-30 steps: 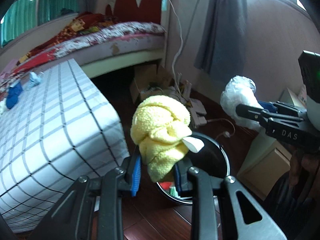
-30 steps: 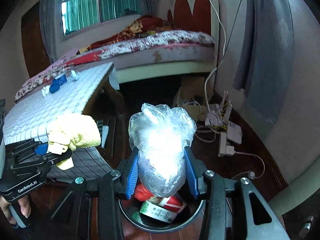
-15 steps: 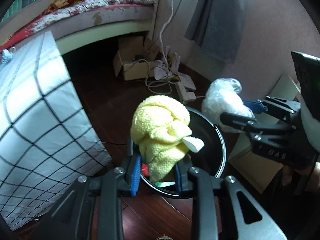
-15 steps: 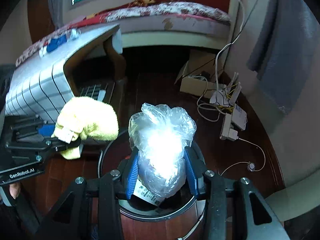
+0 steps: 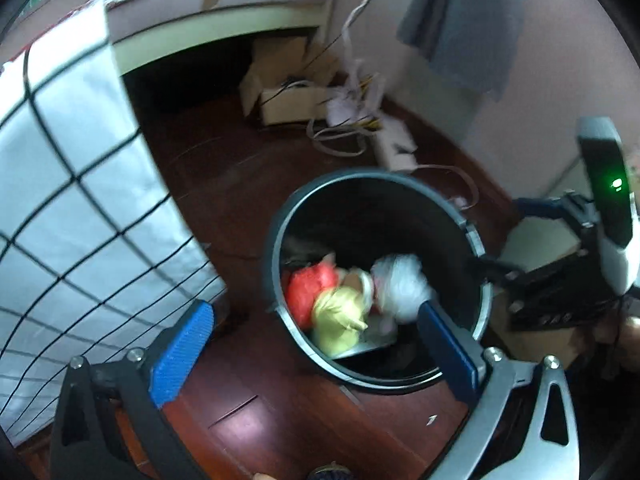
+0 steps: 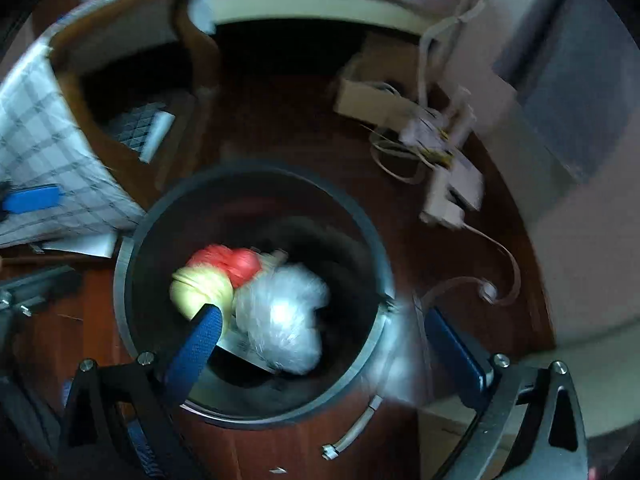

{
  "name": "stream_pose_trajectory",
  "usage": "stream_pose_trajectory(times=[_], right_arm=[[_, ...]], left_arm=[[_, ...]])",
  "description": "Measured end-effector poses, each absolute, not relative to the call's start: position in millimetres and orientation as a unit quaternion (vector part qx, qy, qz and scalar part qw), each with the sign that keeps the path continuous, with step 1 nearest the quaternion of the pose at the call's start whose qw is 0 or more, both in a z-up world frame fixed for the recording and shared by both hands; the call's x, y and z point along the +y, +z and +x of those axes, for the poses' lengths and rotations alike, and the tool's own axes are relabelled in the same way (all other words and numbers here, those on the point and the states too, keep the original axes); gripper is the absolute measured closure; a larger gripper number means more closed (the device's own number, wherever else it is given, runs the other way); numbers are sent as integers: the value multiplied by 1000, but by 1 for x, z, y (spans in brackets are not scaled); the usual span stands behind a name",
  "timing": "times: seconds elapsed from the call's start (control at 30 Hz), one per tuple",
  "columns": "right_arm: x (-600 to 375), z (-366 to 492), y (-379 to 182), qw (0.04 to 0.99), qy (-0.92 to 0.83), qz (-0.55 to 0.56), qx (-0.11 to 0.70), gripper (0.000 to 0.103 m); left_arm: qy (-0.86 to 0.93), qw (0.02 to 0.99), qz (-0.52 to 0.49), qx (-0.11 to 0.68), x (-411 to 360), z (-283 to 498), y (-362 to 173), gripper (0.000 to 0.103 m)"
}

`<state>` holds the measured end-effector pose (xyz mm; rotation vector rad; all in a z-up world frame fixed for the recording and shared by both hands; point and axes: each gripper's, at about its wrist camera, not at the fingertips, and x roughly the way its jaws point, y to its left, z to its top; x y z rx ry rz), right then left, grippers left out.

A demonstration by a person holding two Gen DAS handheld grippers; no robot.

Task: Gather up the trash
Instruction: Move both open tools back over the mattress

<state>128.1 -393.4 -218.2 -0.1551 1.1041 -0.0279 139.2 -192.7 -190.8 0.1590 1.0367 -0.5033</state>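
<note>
A round black trash bin stands on the dark wood floor below both grippers. Inside it lie the yellow cloth, the clear plastic bag and a red bag. My left gripper hangs over the bin's near rim, its jaws opening wide with nothing gripped between its blue pads. My right gripper is above the bin too, jaws opening, blue pads apart, holding nothing. The right gripper's body shows at the right of the left wrist view.
A table with a white checked cloth stands left of the bin. A cardboard box, tangled cables and a power strip lie on the floor beyond. A bed and a grey curtain are behind.
Both grippers sank toward the bin and spread their jaws. The yellow cloth and the clear plastic bag left the pads and now lie in the bin.
</note>
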Motion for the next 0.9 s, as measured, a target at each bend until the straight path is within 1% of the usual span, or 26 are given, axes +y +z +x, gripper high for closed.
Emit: stream_pose_trajectory(times=[0.37,0.9], right_arm=[[-394,121,-206,860,-26,-82,503,1],[-373,109,-168,890,-24,-62,450,1]], left_arm=[[-221,851,91,468,-191,135,-181,1],[-217,867,99,438,-187,120,-156,1]])
